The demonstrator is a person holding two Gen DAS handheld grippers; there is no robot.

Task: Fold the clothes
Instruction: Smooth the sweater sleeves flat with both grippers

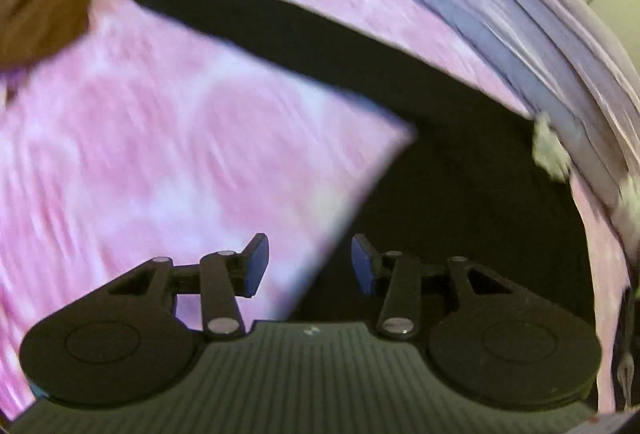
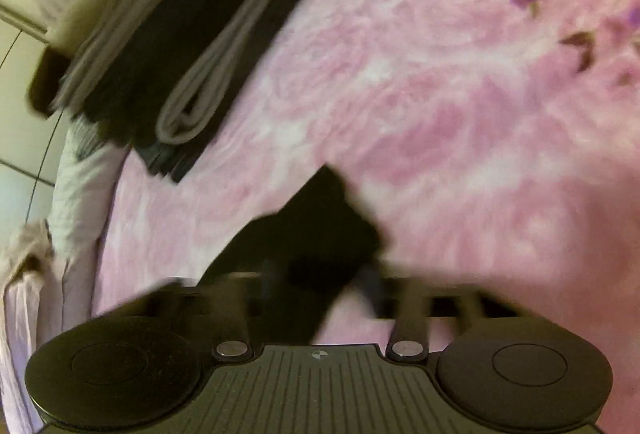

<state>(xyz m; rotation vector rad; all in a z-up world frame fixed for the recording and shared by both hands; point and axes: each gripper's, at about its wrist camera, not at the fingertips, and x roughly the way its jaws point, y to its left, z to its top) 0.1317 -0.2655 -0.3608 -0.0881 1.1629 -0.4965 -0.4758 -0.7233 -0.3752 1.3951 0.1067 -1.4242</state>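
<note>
The black garment (image 1: 400, 81) lies on the pink bedspread (image 1: 160, 137), stretched as a long band ahead of the left gripper (image 1: 310, 264) and widening into a dark mass just in front of its right-hand finger. That gripper's jaws stand partly apart with nothing between them; only bedspread and the garment's edge show in the gap.

In the right wrist view another part of the garment (image 2: 320, 218) rises straight out from the right gripper (image 2: 320, 298). The fingers there are smeared by blur, but they appear drawn together on the cloth.

The garment looks thin, limp and light: it should drape from any pinch, sag in the middle, and slide easily over the bedspread. A firm pinch at a corner or hem probably suits it best, one in each gripper, kept taut.

A stack (image 2: 180, 45) of folded dark and grey clothes sits far ahead and left of the right gripper.
</note>
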